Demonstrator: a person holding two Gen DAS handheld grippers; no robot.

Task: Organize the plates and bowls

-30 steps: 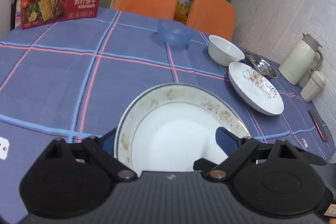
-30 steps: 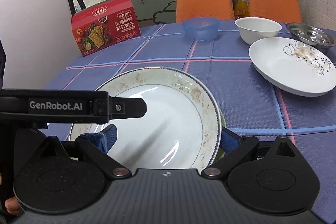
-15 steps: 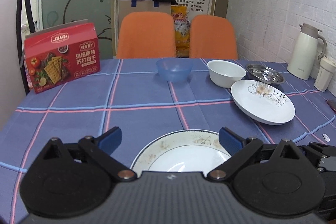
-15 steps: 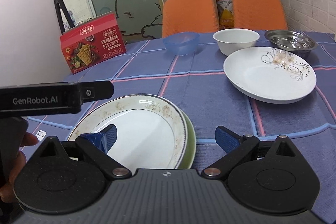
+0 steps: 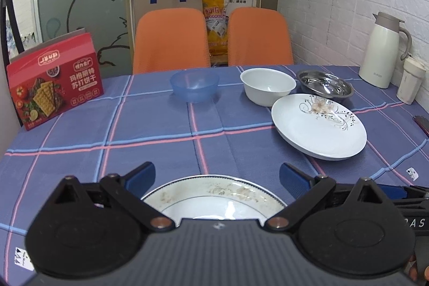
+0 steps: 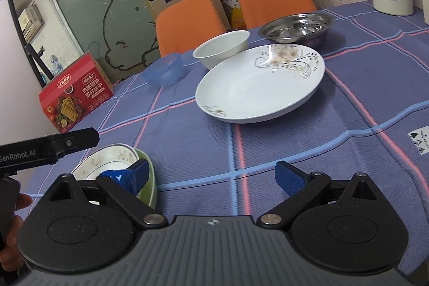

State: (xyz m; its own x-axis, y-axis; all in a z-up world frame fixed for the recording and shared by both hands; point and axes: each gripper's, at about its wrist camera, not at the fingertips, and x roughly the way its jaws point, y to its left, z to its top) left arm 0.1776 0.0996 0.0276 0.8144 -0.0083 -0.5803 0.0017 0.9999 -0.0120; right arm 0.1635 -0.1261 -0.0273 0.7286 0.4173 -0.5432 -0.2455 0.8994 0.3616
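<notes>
open cloth [image 5: 161, 130] before flowered plate [image 5: 319, 127] (bowls behind).

left hand-held gripper [image 5: 216, 178] jaws spread wide, right hand-held gripper [image 6: 211, 176] likewise, both empty

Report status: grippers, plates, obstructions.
Left gripper open, empty. Right gripper open, empty. Rimmed plate stacked on green plate; floral plate apart. Nothing between them.

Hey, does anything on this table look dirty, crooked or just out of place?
The gold-rimmed plate nearest the grippers has brownish smears on its rim and sits off-centre on a green dish. A red cracker box stands among the crockery. Nothing looks spilled or broken.
</notes>
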